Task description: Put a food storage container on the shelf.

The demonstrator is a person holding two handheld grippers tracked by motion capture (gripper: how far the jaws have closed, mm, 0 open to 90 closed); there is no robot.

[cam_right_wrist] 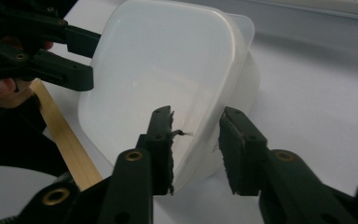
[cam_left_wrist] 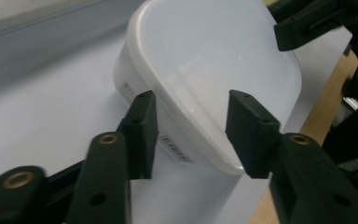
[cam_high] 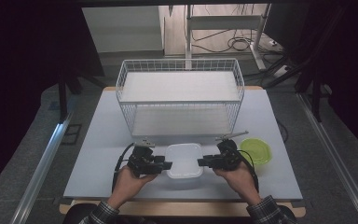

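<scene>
table (cam_high: 98, 140), white top, wire basket (cam_high: 181, 95) at the far side, green lid (cam_high: 257, 150) at right near the right gripper. white plastic container (cam_high: 184, 160) sits at the near edge, centred between the two hands, well short of the basket.

key relation: container lies directly between the tools. left gripper (cam_high: 167, 165) comes at its left wall, right gripper (cam_high: 201, 162) at its right wall, both about equally near.

left gripper (cam_left_wrist: 192, 135): jaws straddle the rim, one inside, one outside; contact looks made, grasping the wall. right gripper (cam_right_wrist: 196, 149): same arrangement on the opposite rim, clamped on it.

judgement: next a two-handed lift, kept level, toward the basket.
</scene>
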